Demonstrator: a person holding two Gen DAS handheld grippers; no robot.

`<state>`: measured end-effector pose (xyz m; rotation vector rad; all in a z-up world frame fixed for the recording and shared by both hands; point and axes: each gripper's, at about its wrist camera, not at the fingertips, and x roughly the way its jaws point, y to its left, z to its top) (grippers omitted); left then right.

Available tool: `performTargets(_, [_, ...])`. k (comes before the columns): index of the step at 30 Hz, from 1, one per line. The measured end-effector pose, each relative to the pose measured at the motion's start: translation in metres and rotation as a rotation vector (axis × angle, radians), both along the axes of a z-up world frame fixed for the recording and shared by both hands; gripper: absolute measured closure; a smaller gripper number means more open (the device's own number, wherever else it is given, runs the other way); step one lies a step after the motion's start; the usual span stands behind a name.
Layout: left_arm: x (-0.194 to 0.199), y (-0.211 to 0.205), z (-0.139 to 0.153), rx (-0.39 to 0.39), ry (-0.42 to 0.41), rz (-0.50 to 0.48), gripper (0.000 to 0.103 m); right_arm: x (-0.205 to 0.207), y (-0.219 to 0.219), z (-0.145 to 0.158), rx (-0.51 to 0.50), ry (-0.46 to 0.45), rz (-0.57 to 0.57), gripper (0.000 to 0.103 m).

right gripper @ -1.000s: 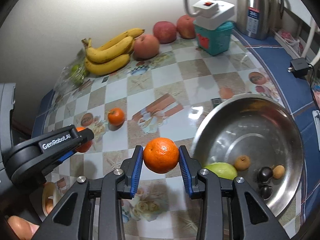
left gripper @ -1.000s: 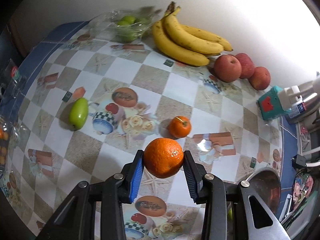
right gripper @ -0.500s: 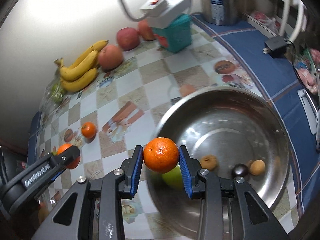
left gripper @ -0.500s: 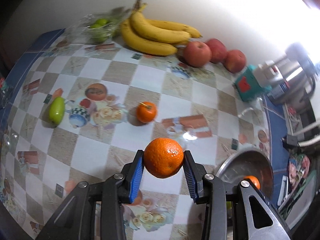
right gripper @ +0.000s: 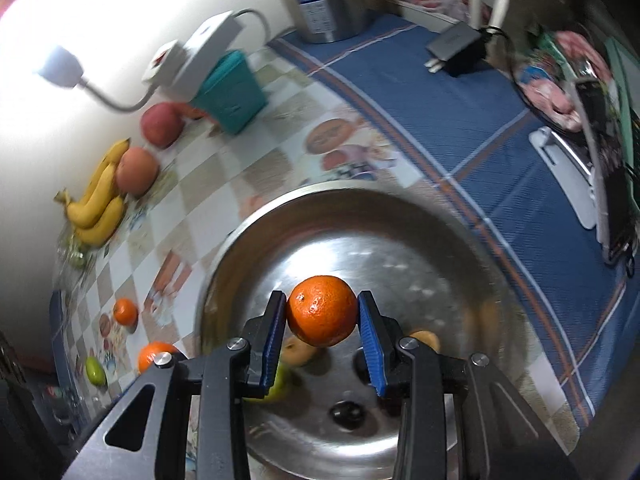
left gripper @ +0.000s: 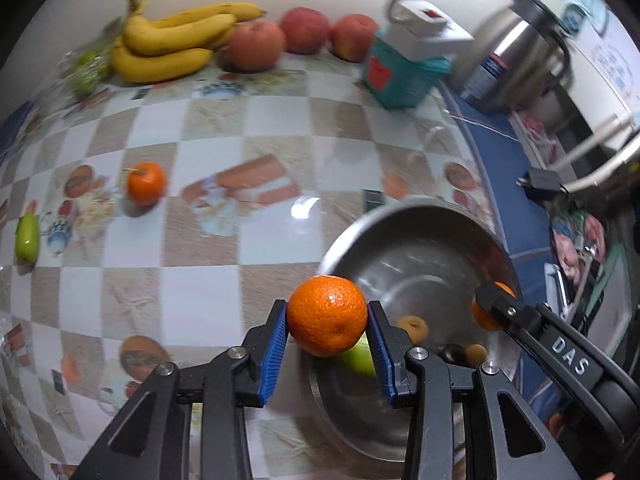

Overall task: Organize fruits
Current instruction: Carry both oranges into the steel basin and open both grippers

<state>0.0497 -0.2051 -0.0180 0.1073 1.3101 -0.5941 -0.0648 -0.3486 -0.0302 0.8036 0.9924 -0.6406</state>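
The counter (left gripper: 208, 280), covered in a checked cloth printed with pictures, is carrying everything here. A wide steel bowl (right gripper: 400, 240) is sitting near its blue-bordered end, with a few small brown and dark fruits and a green one lying in its bottom. A steel kettle (left gripper: 516, 68) is standing at the back by the wall, and a teal box (left gripper: 400, 80) with a white power strip on top is sitting just beside it. Along the wall a bunch of bananas (left gripper: 176, 48) is lying next to three red apples (left gripper: 256, 44).

The right gripper (right gripper: 322, 314) is clenching an orange (right gripper: 321, 310) between its blue pads, hanging over the inside of the bowl. The left gripper (left gripper: 327, 322) is gripping a second orange (left gripper: 327, 321) the same way, hovering above the bowl's near rim. A third, smaller orange (left gripper: 145, 183) is resting on the cloth well apart from the bowl, and a green fruit (left gripper: 27, 236) is lying farther out toward the counter's edge.
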Motion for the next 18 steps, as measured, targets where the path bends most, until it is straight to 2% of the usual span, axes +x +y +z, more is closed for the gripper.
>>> performTargets(6, [-0.009, -0.021, -0.003, -0.034, -0.036, -0.072, 0.061, -0.008, -0.014, -0.005, 0.003, 0.014, -0.036, 0.065])
performTargets(18, [-0.015, -0.036, -0.011, -0.005, -0.126, -0.121, 0.061, -0.003, -0.018, -0.022, 0.015, 0.053, -0.030, 0.065])
